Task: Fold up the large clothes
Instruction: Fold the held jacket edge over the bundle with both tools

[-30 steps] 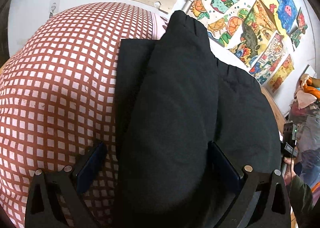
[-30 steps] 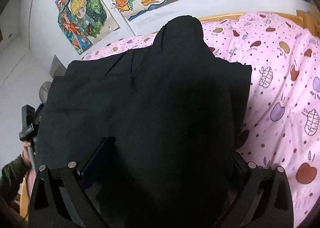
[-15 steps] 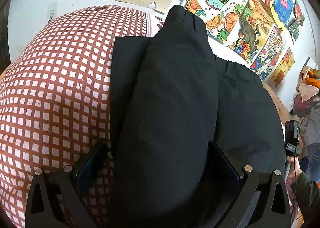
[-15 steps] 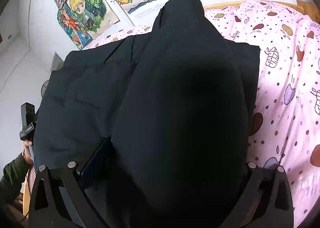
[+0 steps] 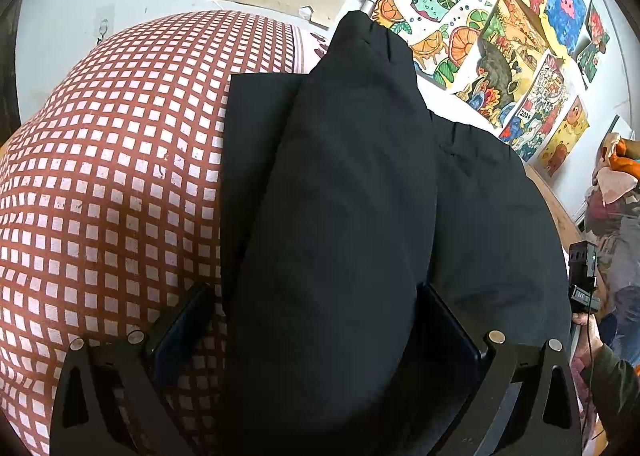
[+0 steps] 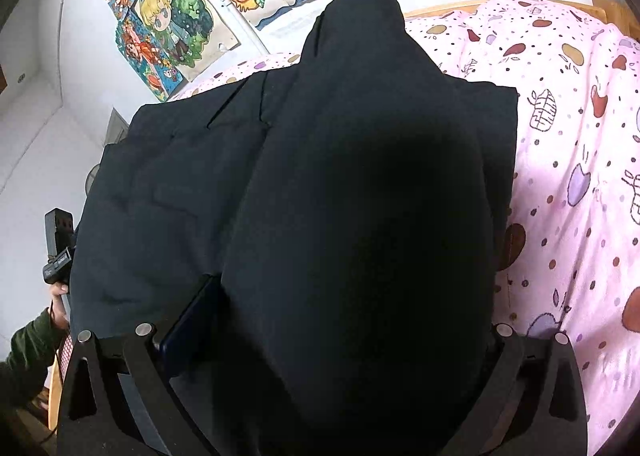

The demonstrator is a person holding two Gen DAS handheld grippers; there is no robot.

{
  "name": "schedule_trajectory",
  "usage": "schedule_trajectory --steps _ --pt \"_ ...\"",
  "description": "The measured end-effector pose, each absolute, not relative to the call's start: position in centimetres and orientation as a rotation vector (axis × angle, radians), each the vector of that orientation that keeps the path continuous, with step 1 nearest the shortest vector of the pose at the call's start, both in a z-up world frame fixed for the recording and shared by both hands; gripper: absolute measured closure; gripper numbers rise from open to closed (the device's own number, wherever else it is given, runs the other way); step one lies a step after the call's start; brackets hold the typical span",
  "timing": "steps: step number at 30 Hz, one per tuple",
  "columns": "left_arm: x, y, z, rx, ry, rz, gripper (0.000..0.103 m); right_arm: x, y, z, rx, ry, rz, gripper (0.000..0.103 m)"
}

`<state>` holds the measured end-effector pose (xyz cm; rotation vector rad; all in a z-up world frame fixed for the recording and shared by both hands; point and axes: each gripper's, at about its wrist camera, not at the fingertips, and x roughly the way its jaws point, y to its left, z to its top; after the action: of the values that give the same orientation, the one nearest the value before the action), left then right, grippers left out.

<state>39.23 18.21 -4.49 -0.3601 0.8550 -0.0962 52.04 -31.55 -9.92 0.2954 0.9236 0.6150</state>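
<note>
A large black padded jacket (image 5: 492,216) lies flat on the bed; it also shows in the right wrist view (image 6: 168,192). My left gripper (image 5: 316,320) is shut on a thick black sleeve (image 5: 344,196) that runs up between its fingers and over the jacket's left side. My right gripper (image 6: 352,316) is shut on the other black sleeve (image 6: 360,176), which fills most of that view and lies over the jacket's right side. The right finger of the right gripper is hidden by cloth.
A red-and-white checked cover (image 5: 112,176) lies left of the jacket. A pink fruit-print quilt (image 6: 572,136) lies right of it. Drawings (image 5: 472,28) hang on the wall behind. A wooden bed frame edge (image 5: 556,208) and clutter are at far right.
Both sleeves have moved a little further in over the jacket, and both cameras have come slightly closer to it. Both grips are unchanged.
</note>
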Motion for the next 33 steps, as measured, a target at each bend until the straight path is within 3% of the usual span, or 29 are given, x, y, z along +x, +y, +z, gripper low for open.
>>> schedule_trajectory --steps 19,22,27,33 --pt "40.6 18.4 -4.3 -0.406 0.938 -0.103 0.0 51.1 -30.2 -8.0 0.206 0.927 0.56 0.002" --pt "40.7 18.0 -4.1 -0.423 0.944 -0.115 0.0 50.7 -30.0 -7.6 0.195 0.916 0.568 0.008" --pt "39.7 16.8 -4.0 -0.381 0.864 -0.107 0.011 49.5 -29.8 -6.9 0.171 0.87 0.588 0.02" --pt "39.2 15.7 -3.4 -0.351 0.825 -0.098 0.03 47.8 -29.0 -5.2 0.081 0.814 0.556 0.051"
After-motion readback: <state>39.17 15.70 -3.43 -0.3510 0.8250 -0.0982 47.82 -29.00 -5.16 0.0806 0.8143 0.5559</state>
